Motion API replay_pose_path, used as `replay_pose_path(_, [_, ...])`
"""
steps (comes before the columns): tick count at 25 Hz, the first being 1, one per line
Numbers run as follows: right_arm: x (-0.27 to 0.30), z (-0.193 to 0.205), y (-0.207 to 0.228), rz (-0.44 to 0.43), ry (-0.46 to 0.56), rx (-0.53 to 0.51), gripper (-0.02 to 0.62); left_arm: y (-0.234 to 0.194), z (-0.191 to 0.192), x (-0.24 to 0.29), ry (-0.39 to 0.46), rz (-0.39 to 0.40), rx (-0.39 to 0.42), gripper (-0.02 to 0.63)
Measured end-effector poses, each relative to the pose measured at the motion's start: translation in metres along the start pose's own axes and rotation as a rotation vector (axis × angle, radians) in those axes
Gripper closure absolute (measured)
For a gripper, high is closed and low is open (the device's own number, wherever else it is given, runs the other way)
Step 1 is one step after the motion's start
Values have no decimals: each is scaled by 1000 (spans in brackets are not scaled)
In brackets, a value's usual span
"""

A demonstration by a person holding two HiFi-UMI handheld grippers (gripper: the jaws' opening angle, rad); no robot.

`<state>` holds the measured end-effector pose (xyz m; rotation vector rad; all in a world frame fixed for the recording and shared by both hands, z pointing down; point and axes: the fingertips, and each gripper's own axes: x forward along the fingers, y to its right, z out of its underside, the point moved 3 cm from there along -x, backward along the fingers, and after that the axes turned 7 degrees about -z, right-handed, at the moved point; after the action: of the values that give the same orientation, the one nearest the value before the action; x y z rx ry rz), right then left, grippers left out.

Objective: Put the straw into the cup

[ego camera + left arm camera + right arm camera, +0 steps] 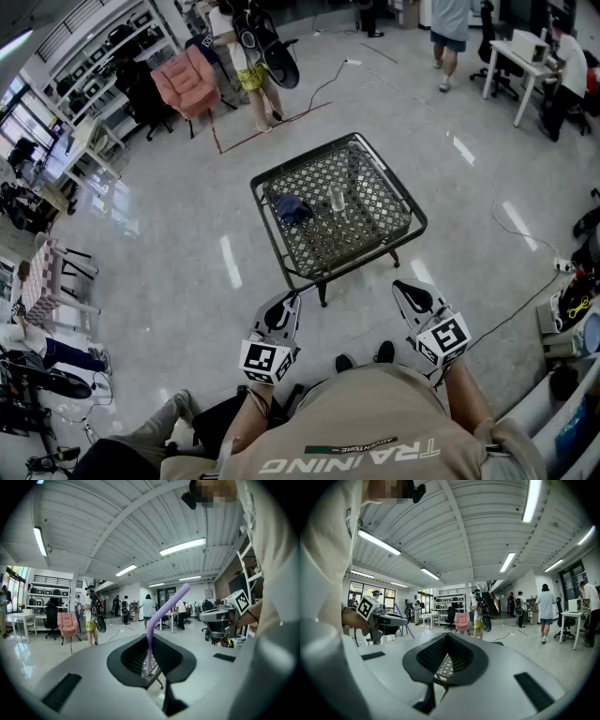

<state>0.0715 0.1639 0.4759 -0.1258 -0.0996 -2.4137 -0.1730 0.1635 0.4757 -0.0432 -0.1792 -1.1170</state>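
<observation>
1. Left hand-held gripper [149,641] has its jaws squeezed on a purple straw [161,613]. Nothing else is in them.
2. In the left gripper view, the straw goes up from the jaws. Then it bends and leans toward 1 o'clock.
3. Right hand-held gripper [447,641] has its jaws together. Nothing is between them.
4. In the head view, the left hand-held gripper [281,307] and the right hand-held gripper [411,292] are side by side, low in the picture. They are well apart from each other. Both point toward 12 o'clock.
5. A dark tabletop [380,225] made of mesh stands on the shiny floor [187,244]. It is at 12 o'clock from the two hand-held grippers, and neither one is over it.
6. A clear cup [337,198] stands upright near the middle of the tabletop. The straw is well apart from the cup.
7. A small blue thing [292,208] lies on the tabletop at 9 o'clock from the cup, near it. I cannot tell what it is.
8. A pink chair [187,82] stands far off, at 10 o'clock from the tabletop.
</observation>
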Motion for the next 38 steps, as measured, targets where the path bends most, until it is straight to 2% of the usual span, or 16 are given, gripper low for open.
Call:
replay_pose_path(5, [-1, 0, -2, 8, 10, 0, 580, -2, -1, 1, 9, 1, -4, 565])
replay_pose_path(12, [2, -8, -1, 70, 50, 0, 578, -13, -9, 6, 24, 10, -1, 565])
replay_pose_path(16, [10, -10, -7, 78, 25, -45, 578, -20, -12, 6, 35, 16, 5, 565])
replay_pose_path(28, [16, 6, -26, 114, -8, -19, 578, -34, 6, 20, 1, 68, 12, 565])
replay_pose_path(38, [36, 7, 19, 90, -10, -11, 578, -37, -7, 72, -3, 50, 7, 565])
